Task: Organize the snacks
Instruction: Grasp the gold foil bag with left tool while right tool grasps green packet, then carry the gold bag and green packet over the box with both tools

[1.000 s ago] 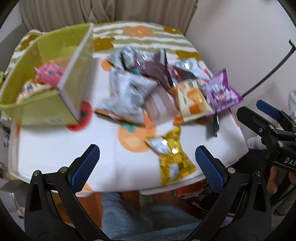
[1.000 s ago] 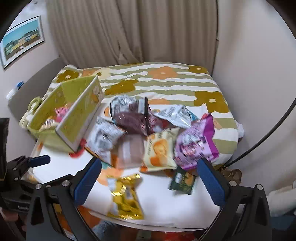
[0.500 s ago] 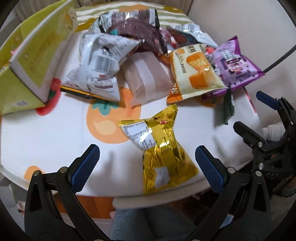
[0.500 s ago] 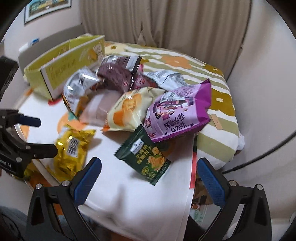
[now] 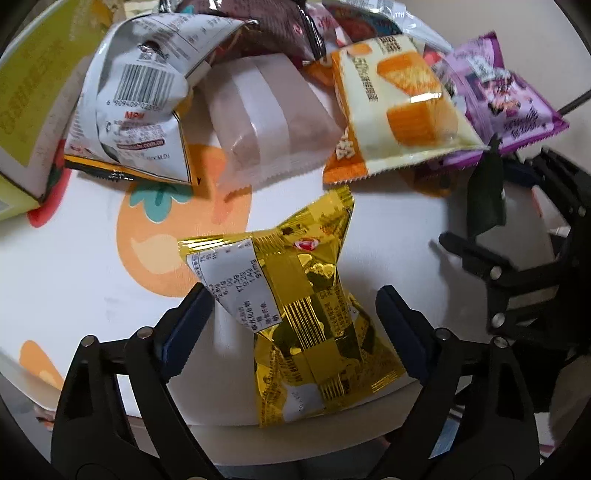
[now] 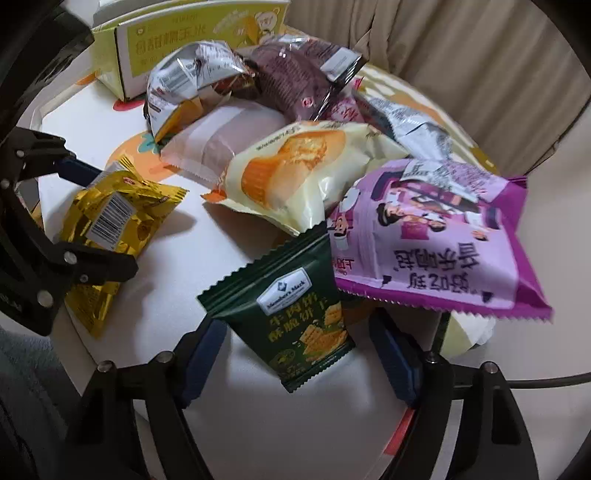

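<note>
A gold foil snack packet (image 5: pixel 314 295) lies near the table's front edge; it also shows in the right wrist view (image 6: pixel 110 229). My left gripper (image 5: pixel 295 317) is open and straddles it, one finger on each side. A dark green cracker packet (image 6: pixel 295 314) lies at the right; my right gripper (image 6: pixel 299 358) is open around its near end. Behind them lies a pile: a cream cake packet (image 5: pixel 402 96), a purple bag (image 6: pixel 436 236), a pale pink packet (image 5: pixel 266 114), a silver bag (image 5: pixel 140 103) and a brown packet (image 6: pixel 295 77).
A yellow-green box (image 6: pixel 192 33) stands at the back left, also at the left edge of the left wrist view (image 5: pixel 26 92). The table (image 5: pixel 74 266) has a white cloth with orange fruit prints. Curtains (image 6: pixel 461 55) hang behind. The table edge is just below both grippers.
Both grippers have moved down and forward toward the table. The left one now has the gold packet between its fingers, the right one the green packet. Both jaws have narrowed.
</note>
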Action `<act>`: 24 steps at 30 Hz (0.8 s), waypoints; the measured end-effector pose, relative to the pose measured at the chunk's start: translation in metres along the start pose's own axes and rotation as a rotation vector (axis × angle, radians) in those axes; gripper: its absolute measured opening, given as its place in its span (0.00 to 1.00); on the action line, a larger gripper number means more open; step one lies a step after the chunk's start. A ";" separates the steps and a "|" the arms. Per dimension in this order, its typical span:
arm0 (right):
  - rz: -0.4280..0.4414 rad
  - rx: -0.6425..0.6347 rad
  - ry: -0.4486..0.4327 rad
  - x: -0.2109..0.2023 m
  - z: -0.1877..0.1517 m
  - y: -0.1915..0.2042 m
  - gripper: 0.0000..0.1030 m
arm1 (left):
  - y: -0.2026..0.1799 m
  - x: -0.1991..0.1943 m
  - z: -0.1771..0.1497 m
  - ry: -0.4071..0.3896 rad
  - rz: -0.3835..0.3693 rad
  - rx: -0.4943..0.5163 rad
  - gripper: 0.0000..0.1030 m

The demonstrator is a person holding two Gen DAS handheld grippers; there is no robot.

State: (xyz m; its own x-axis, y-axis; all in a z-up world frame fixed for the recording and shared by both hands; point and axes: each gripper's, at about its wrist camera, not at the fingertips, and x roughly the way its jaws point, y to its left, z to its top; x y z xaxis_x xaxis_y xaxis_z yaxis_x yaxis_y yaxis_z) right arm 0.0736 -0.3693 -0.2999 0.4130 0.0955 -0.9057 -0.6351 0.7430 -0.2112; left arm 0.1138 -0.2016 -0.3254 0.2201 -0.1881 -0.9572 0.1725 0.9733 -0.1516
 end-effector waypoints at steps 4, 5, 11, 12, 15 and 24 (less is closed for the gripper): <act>0.020 -0.003 0.014 0.004 0.000 -0.001 0.65 | -0.014 0.007 -0.005 -0.003 0.045 0.042 0.75; 0.022 -0.006 0.018 0.005 0.000 -0.001 0.62 | -0.018 0.006 -0.006 -0.012 0.056 0.058 0.62; 0.018 -0.013 0.039 0.013 0.001 0.000 0.50 | -0.020 0.005 -0.002 -0.019 0.053 0.098 0.49; 0.016 -0.011 0.039 0.014 0.001 0.000 0.49 | -0.018 0.004 -0.001 -0.020 0.045 0.091 0.48; 0.015 0.000 0.040 0.015 -0.001 -0.001 0.39 | -0.005 0.005 0.006 -0.017 0.023 0.071 0.44; -0.010 0.031 0.004 0.007 -0.006 0.000 0.12 | 0.015 -0.015 0.013 -0.044 0.007 0.036 0.42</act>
State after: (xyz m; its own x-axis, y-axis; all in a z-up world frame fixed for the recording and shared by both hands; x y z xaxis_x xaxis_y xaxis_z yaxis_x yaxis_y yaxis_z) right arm 0.0722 -0.3724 -0.3087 0.4164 0.0858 -0.9051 -0.6104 0.7642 -0.2084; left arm 0.1258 -0.1861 -0.3096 0.2636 -0.1875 -0.9462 0.2052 0.9694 -0.1350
